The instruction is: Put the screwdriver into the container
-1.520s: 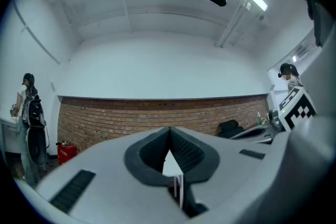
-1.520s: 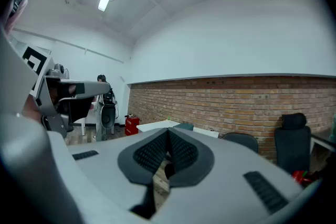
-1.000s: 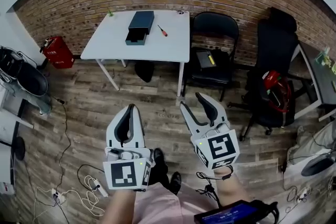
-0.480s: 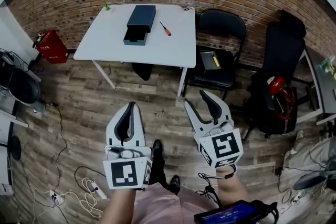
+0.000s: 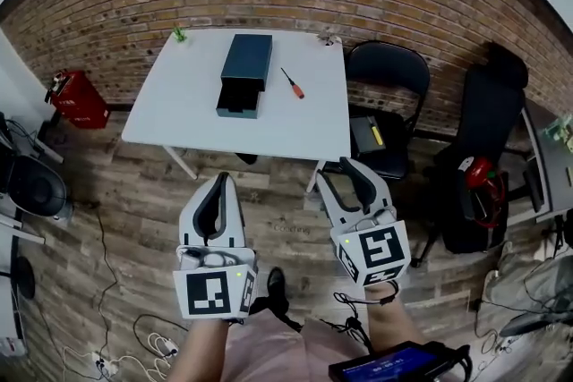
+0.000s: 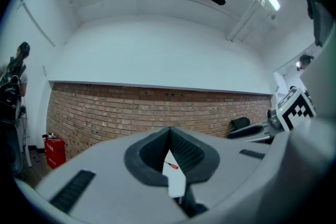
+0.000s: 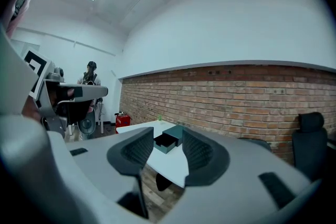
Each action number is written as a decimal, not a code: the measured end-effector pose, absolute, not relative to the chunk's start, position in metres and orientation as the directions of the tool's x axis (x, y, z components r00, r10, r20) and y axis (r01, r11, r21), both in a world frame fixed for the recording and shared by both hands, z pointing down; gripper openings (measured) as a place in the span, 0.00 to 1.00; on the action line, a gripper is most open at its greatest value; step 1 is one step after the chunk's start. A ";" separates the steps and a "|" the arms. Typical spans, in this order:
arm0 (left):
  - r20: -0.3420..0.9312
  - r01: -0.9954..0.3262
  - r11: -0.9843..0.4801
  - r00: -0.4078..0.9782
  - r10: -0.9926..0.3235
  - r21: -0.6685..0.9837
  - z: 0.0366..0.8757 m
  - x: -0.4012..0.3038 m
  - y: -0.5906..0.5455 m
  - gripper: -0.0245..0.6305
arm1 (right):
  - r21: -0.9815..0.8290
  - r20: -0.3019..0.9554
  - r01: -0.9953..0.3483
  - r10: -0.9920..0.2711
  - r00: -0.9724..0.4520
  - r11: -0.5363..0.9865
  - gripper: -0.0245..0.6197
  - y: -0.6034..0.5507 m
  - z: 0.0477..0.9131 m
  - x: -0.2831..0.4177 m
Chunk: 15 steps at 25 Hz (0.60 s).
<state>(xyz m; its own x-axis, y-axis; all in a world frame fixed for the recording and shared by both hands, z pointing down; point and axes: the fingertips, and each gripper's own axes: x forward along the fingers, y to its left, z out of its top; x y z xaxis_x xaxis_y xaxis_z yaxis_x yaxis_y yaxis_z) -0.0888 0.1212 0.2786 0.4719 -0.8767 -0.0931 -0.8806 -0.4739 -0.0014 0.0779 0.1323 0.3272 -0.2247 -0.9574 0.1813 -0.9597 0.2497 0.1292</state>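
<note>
Left gripper (image 5: 218, 183) is pinched closed with nothing in it. Right gripper (image 5: 335, 169) is wide open and empty, though its jaws have just been closing a bit. The table (image 5: 179, 107) sits ahead of both. The screwdriver (image 5: 293, 83) lies on it, further out between the two grippers and just right of the container (image 5: 243, 72), whose drawer is pulled out toward them.
</note>
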 end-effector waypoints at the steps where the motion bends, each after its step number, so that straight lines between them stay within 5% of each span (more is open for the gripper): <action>1: -0.099 -0.878 -0.478 0.476 -0.874 -0.002 0.276 -0.089 0.112 0.04 | 0.135 0.179 -0.961 -0.959 -0.217 0.243 0.31 0.125 0.325 0.078; 15: -0.093 -0.859 -0.511 0.510 -0.855 -0.016 0.279 -0.069 0.035 0.04 | 0.156 0.180 -0.970 -0.971 -0.155 0.184 0.28 0.050 0.320 0.108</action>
